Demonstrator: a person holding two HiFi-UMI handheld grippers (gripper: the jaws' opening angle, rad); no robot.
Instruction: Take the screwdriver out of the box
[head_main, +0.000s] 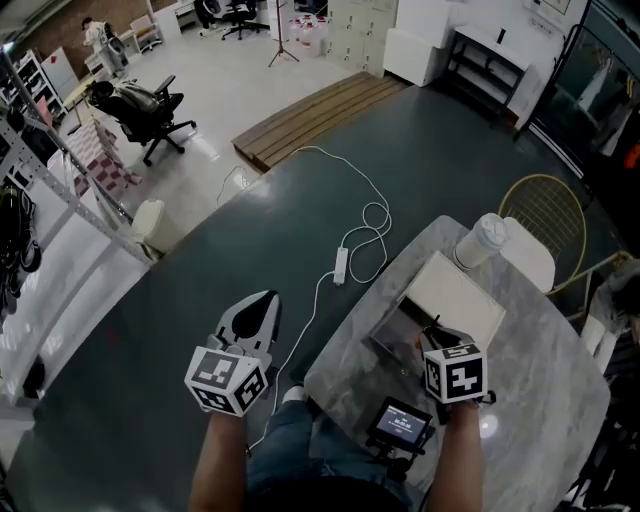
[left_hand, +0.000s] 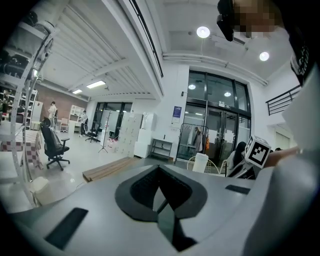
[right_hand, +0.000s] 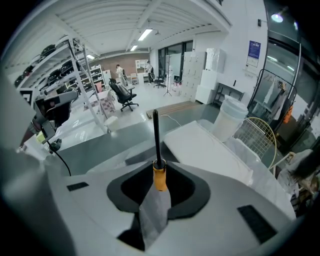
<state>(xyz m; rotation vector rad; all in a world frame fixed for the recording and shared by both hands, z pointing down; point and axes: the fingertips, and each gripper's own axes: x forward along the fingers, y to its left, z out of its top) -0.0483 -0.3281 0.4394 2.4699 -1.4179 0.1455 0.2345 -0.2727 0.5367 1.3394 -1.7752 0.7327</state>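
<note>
A screwdriver (right_hand: 159, 176) with an orange handle and a long black shaft stands up between the jaws of my right gripper (right_hand: 158, 193), which is shut on the handle. In the head view that right gripper (head_main: 437, 346) hangs just above the open box (head_main: 456, 300), whose white lid is tilted back on the marble table (head_main: 540, 400). The lid (right_hand: 201, 145) lies below and beyond the shaft in the right gripper view. My left gripper (head_main: 252, 318) hovers over the dark floor to the left of the table. Its jaws (left_hand: 161, 202) meet with nothing between them.
A white lidded cup (head_main: 481, 240) stands at the table's far edge behind the box. A gold wire chair (head_main: 546, 212) sits beyond it. A white cable with a power strip (head_main: 341, 264) runs across the floor. A small screen device (head_main: 402, 424) is mounted near my right hand.
</note>
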